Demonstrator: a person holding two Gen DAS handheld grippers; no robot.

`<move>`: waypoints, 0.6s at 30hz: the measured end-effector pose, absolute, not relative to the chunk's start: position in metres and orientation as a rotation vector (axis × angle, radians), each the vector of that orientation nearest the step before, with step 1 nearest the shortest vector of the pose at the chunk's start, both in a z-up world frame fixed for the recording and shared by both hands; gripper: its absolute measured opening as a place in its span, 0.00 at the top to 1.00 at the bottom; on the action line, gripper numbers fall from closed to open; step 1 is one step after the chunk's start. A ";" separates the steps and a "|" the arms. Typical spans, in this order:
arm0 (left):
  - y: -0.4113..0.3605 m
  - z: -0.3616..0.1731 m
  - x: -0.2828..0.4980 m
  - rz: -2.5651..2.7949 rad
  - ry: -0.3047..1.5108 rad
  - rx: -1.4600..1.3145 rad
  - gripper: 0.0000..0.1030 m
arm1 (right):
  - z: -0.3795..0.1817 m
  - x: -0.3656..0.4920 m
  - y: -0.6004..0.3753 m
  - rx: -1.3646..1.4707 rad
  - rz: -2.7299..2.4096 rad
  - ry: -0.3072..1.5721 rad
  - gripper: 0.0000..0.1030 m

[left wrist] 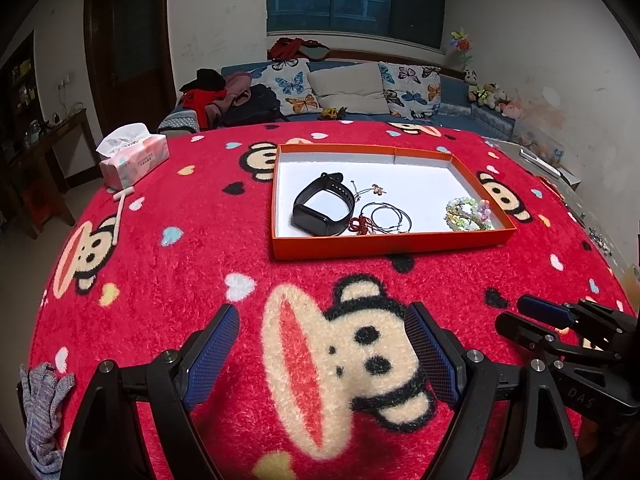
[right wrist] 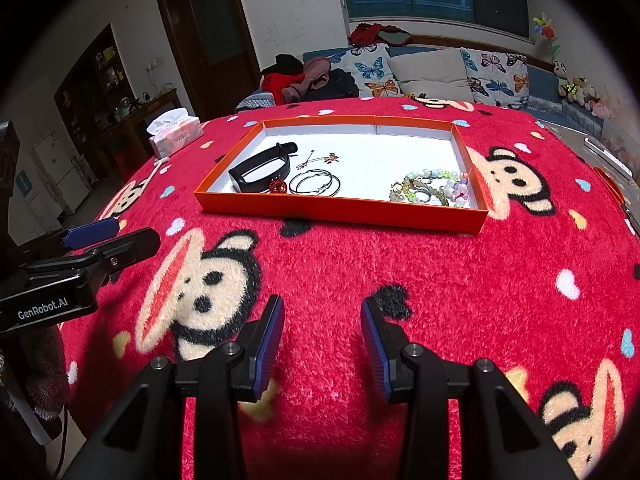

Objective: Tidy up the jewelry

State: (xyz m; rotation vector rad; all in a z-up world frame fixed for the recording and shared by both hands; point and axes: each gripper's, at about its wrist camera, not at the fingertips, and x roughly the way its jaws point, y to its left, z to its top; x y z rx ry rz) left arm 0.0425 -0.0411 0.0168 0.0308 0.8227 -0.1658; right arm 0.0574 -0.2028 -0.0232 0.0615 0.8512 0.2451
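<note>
L gripper (left wrist: 322, 354) low over the red monkey-print blanket (left wrist: 200, 280), fingers pointing fwd toward the tray, jaws spread wide, nothing between the blue pads (left wrist: 210, 354). R gripper (right wrist: 322, 354) same pose: level, low over the blanket, jaws apart but narrower than L, empty. Both sit side by side, near each other; in the L view the R gripper shows at the right edge, in the R view the L one shows at the left edge w/ "GenRobot.AI" on its body. Can't tell if either touches the blanket.

Orange tray (left wrist: 384, 246) w/ white floor lies flat well ahead of both grippers, slightly right of L's axis, roughly centred ahead of R. All jewelry is inside it, none in the jaws:
- black band watch (left wrist: 324, 210), tray's left part, on its side
- small chain w/ pendant (left wrist: 374, 189) just beyond the watch, farther from the grippers
- red charm (right wrist: 278, 186) at the near wall, just beside the watch
- thin wire hoops (right wrist: 316, 183) next to the charm, overlapping each other
- beaded bracelets (right wrist: 434, 190), green/pastel, piled in the near right corner, w/ a silver ring (right wrist: 423, 196) among them

Tissue pack (left wrist: 134, 156) far ahead-left of L, on the blanket edge. Grey knit glove (left wrist: 44, 412) beside L's left finger, close in.
</note>
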 end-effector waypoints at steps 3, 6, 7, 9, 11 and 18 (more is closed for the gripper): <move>-0.039 0.015 0.042 -0.160 0.824 0.036 0.12 | -0.023 0.057 -0.203 0.062 0.245 0.850 0.57; -0.037 0.014 0.042 -0.155 0.828 0.039 0.12 | -0.023 0.057 -0.203 0.062 0.244 0.851 0.57; -0.037 0.013 0.042 -0.154 0.829 0.040 0.12 | -0.023 0.057 -0.203 0.061 0.244 0.851 0.57; -0.037 0.013 0.042 -0.151 0.832 0.041 0.12 | -0.023 0.057 -0.203 0.062 0.245 0.851 0.57; -0.037 0.013 0.042 -0.150 0.833 0.042 0.12 | -0.023 0.057 -0.203 0.060 0.245 0.850 0.57; -0.036 0.011 0.043 -0.144 0.838 0.045 0.12 | -0.023 0.057 -0.203 0.061 0.242 0.850 0.57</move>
